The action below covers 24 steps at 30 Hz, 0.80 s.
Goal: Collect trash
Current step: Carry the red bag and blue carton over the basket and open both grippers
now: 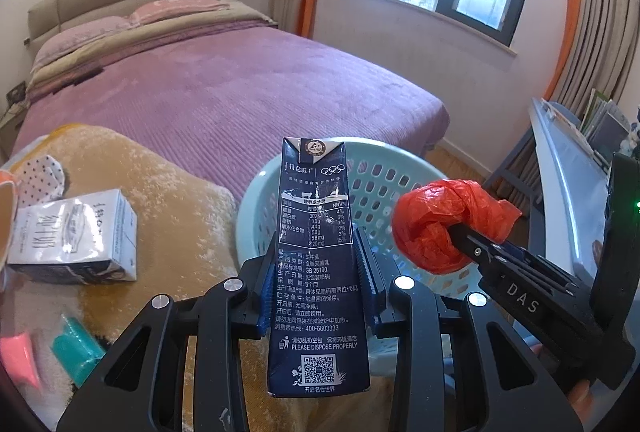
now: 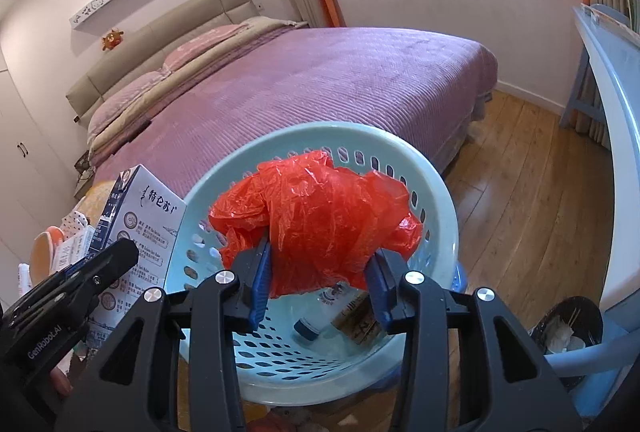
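Observation:
My left gripper (image 1: 318,264) is shut on a dark blue milk carton (image 1: 316,232), held upright just left of the pale green laundry basket (image 1: 256,191). My right gripper (image 2: 320,272) is shut on a crumpled red plastic bag (image 2: 320,216) and holds it over the basket (image 2: 440,191). The bag also shows in the left wrist view (image 1: 436,220). A plastic bottle (image 2: 320,316) and a box (image 2: 360,320) lie inside the basket. A second milk carton (image 1: 76,236) lies on the yellow fleece blanket (image 1: 172,191).
A purple bed (image 1: 240,87) stands behind the basket. A polka-dot cloth (image 1: 40,175), a teal item (image 1: 76,348) and a pink item (image 1: 18,356) lie on the blanket. A grey-blue desk (image 2: 612,79) and a black waste bin (image 2: 568,328) stand to the right on the wooden floor.

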Available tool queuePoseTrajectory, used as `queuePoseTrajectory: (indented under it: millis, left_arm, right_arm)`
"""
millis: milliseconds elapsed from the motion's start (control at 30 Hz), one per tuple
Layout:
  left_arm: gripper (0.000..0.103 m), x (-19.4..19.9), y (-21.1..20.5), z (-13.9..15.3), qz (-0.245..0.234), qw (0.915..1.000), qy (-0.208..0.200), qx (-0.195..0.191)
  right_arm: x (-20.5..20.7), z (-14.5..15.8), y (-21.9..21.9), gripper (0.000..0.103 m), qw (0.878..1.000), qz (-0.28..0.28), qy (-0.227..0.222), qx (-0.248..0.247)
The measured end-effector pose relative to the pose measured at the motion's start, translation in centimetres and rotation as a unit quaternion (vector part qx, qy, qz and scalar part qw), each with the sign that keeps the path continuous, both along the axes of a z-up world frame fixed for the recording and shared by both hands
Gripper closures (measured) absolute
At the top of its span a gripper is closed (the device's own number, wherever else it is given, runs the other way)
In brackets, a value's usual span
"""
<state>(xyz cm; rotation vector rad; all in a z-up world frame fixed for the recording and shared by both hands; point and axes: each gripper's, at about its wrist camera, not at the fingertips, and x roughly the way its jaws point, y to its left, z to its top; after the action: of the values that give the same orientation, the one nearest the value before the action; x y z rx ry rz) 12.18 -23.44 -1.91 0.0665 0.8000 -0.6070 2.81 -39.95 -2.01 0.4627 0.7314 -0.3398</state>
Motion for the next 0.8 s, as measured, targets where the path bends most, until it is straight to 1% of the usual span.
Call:
queuePoseTrajectory:
  millis: [200, 233, 267, 333, 367, 400, 433, 567, 633, 800]
  left_arm:
    - [0.069, 0.8, -0.6, -0.4, 0.013, 0.9998, 0.008, 0.013]
    - [0.062, 0.8, -0.8, -0.4, 0.014, 0.9998, 0.008, 0.013]
    - [0.057, 0.7, -0.9, -0.3, 0.016, 0.9998, 0.006, 0.011]
    - [0.044, 0.2, -0.3, 0.2, 0.02, 0.9998, -0.004, 0.006]
    - [0.042, 0.0, -0.1, 0.4, 0.023, 0.9997, -0.008, 0.004]
    - [0.037, -0.2, 0.3, 0.8, 0.028, 0.9995, -0.016, 0.003]
    - [0.035, -0.5, 0.8, 1.2, 0.034, 0.9992, -0.022, 0.002]
    - [0.034, -1.5, 3.0, 2.8, 0.042, 0.9984, -0.035, -0.018]
    - [0.033, -2.3, 4.2, 3.7, 0.047, 0.9975, -0.046, -0.026]
    - [0.032, -4.5, 7.6, 5.7, 0.062, 0.9944, -0.072, -0.046]
  right_arm:
    - [0.2, -0.2, 0.2, 0.064, 1.0, 0.004, 0.011, -0.002]
    - [0.3, -0.3, 0.2, 0.064, 1.0, 0.006, 0.013, -0.002]
    - [0.4, -0.2, 0.4, 0.063, 1.0, 0.006, 0.013, -0.002]
    - [0.5, -0.2, 0.5, 0.056, 1.0, 0.008, 0.019, -0.006]
    - [0.6, -0.2, 0.6, 0.049, 1.0, 0.008, 0.021, -0.007]
    - [0.5, -0.2, 0.7, 0.044, 1.0, 0.006, 0.021, -0.009]
    - [0.5, -0.1, 0.7, 0.043, 1.0, 0.006, 0.02, -0.01]
    - [0.3, 0.5, 1.1, 0.039, 1.0, 0.01, 0.014, -0.007]
    - [0.2, 1.0, 1.6, 0.039, 1.0, 0.017, 0.01, -0.01]
    - [-0.1, 2.6, 3.5, 0.039, 0.999, 0.038, -0.004, -0.021]
